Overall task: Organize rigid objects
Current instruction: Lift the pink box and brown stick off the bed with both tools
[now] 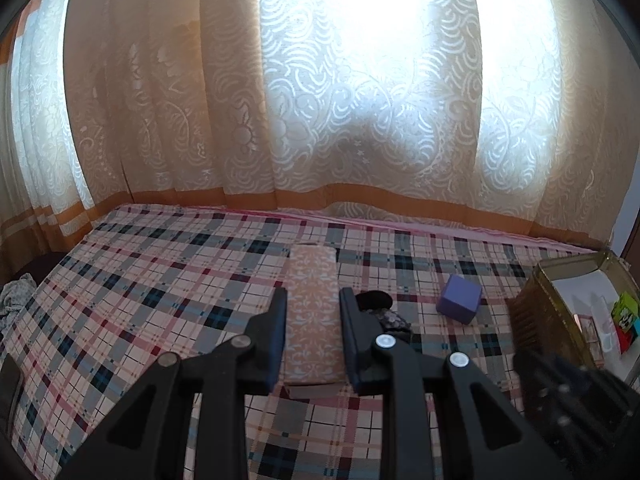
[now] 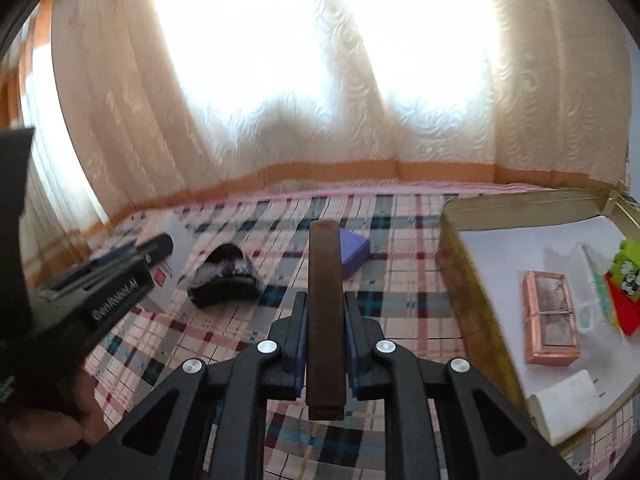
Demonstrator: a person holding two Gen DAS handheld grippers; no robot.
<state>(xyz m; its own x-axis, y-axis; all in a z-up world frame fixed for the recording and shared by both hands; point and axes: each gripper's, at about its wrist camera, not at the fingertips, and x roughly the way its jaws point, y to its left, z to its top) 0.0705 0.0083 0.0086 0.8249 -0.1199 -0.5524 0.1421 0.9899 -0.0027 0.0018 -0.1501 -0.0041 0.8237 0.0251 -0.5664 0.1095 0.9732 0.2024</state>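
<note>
My left gripper [image 1: 313, 293] is shut on a flat peach case with a white pattern [image 1: 314, 320], held lengthwise just above the plaid bedsheet [image 1: 160, 280]. My right gripper [image 2: 325, 298] is shut on a long dark brown bar [image 2: 324, 264] that sticks out past its fingers. A purple block [image 1: 459, 298] lies on the sheet to the right of the case; in the right wrist view the purple block [image 2: 354, 252] sits just behind the bar. An open gold tin [image 2: 468, 280] stands at the right.
A dark patterned object [image 2: 226, 276] lies on the sheet left of the bar. The tin holds a copper-pink box [image 2: 550, 316], a green and red item [image 2: 628, 276] and a white pack [image 2: 568, 404]. Lace curtains hang along the bed's far edge.
</note>
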